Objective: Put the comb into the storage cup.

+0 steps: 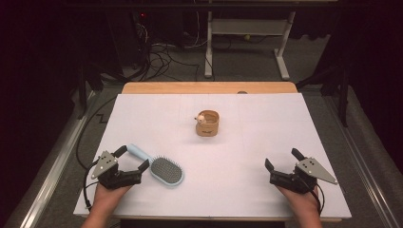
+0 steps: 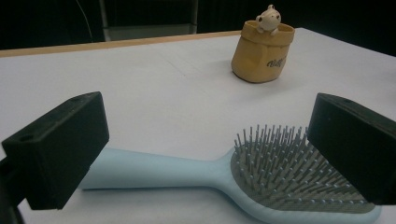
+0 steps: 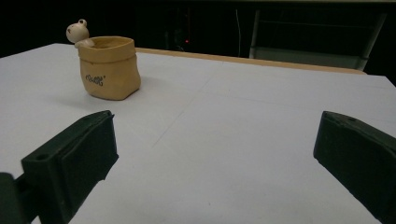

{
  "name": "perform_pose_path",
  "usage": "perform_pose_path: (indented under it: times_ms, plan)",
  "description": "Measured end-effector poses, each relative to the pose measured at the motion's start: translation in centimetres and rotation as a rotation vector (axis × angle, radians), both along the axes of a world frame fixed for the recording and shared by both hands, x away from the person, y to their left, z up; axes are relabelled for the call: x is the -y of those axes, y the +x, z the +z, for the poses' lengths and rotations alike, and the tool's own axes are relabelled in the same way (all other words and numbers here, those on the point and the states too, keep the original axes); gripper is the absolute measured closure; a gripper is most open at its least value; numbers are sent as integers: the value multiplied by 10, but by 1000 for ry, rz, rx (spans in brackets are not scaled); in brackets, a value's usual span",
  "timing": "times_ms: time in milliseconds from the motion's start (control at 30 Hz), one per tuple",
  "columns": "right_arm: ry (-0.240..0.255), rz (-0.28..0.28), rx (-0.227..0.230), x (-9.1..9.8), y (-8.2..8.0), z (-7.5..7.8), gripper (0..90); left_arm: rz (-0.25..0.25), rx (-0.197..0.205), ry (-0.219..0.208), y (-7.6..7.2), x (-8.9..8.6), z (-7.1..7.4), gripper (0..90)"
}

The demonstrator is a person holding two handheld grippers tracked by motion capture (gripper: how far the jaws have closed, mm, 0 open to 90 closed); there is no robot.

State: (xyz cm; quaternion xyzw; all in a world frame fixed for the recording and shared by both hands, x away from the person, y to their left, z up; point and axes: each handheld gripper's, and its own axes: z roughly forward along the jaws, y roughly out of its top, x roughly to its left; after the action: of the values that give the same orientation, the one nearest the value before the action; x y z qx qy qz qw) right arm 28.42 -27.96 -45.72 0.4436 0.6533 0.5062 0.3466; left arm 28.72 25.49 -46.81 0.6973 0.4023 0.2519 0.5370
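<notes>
The left gripper (image 1: 133, 159) rests at the 7 o'clock corner of the white table (image 1: 266, 199), jaws spread wide and holding nothing. The hairbrush (image 1: 159, 166) lies flat just ahead of it, bristles up, handle toward 10 o'clock and head toward 4 o'clock. In the left gripper view the jaws stand either side of the brush without visible contact, one near the handle, the other in front of the bristle pad. This straddling stance suggests preparation for a grasp at the neck, where the body is narrowest.

The right gripper (image 1: 283, 159) rests at the 5 o'clock corner, jaws equally wide and empty, with bare table between them. It appears parked clear of the work.

The brush body is smooth pale-blue plastic with a tapered handle and an oval head; the grey pad carries fine upright pins. The holder (image 1: 207, 123) stands upright just beyond the table's centre, toward 12 o'clock. It is tan, sack-shaped, matt, with a small cream animal figure (image 2: 268, 19) on its rim. Its open mouth faces up, which probably suits it to receive the handle.
</notes>
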Motion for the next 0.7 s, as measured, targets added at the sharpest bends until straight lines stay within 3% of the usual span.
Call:
perform_pose_path:
  times_ms: [267,500,633,700]
  plan:
    - [12,8,0,0,1,0,2,0,20,33,-2,2,2,0]
    - [13,12,-3,-2,1,0,2,20,-7,15,-3,-5,7,1]
    - [8,18,0,-3,0,0,2,18,-10,2,-3,-9,9,41]
    - [9,22,-2,-3,0,0,2,20,-13,7,-3,-9,9,113]
